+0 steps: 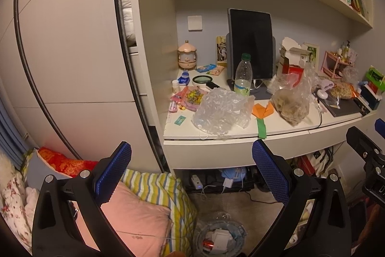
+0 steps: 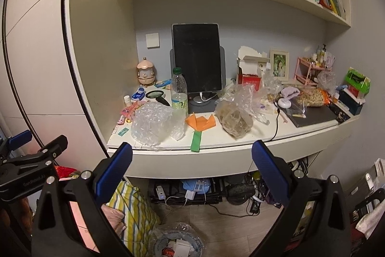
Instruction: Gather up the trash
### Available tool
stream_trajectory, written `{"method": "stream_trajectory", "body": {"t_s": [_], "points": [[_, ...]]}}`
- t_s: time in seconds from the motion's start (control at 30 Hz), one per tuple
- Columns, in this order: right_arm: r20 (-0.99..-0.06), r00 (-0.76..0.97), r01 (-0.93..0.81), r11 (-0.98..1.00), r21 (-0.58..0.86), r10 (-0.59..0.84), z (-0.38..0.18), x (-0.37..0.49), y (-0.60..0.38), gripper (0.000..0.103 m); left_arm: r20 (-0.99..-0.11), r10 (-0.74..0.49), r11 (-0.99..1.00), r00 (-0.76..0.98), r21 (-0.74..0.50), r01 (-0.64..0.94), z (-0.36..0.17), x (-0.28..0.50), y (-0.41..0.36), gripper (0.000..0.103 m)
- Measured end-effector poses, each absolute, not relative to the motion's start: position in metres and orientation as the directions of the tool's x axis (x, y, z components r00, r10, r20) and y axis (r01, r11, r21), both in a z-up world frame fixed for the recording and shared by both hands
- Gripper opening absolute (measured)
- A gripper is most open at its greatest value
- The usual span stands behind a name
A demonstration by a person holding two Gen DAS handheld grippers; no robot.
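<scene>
both grippers are seen held short of the desk, nothing gripped. left gripper [image 1: 191,170] sits at the bottom centre of its view, blue pads spread wide apart with only floor and bedding between them. right gripper [image 2: 192,169] is framed the same way in its own view, fingers wide apart, empty; its black body also shows at the right edge of the left view

trash is spread along the front of the white desk [image 2: 168,161]. a crumpled bubble wrap [image 1: 222,111] lies near the front edge, centre of the left frame, and left of centre in the right view. a plastic bottle [image 1: 243,75] with a green cap stands upright just behind it, in front of a dark tablet [image 2: 196,57] on its stand. an orange and green paper flower [image 2: 199,125] lies flat just right of the wrap, its green stem hanging over the desk edge. a clear plastic bag [image 2: 237,117] with brownish contents lies further right, apart from the flower. a torn-open box [image 2: 250,69] is seen behind that bag

a lined trash bin [image 1: 220,237] sits on the floor at the bottom centre of both views, already holding white scraps and something red. a pink pillow [image 1: 134,220] is seen to its left in the left view
</scene>
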State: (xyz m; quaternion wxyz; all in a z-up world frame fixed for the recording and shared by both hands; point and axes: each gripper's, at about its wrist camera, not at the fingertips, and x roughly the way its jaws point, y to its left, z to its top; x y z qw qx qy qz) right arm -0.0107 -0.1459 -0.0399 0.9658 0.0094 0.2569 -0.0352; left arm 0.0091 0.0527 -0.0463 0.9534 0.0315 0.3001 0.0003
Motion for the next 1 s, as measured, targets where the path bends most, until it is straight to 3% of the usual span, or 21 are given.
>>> {"method": "stream_trajectory", "body": {"t_s": [0.13, 1.0], "points": [[-0.453, 0.887, 0.083, 0.996, -0.019, -0.083, -0.038, -0.016, -0.141, 0.097, -0.578, 0.019, 0.998, 0.816, 0.064, 0.022, -0.049, 0.009, 0.054, 0.098], [-0.480, 0.871, 0.099, 0.994, -0.036, -0.105, -0.039, -0.030, -0.124, 0.097, -0.571, 0.003, 0.997, 0.821, 0.070, 0.045, -0.053, -0.001, 0.072, 0.098]]}}
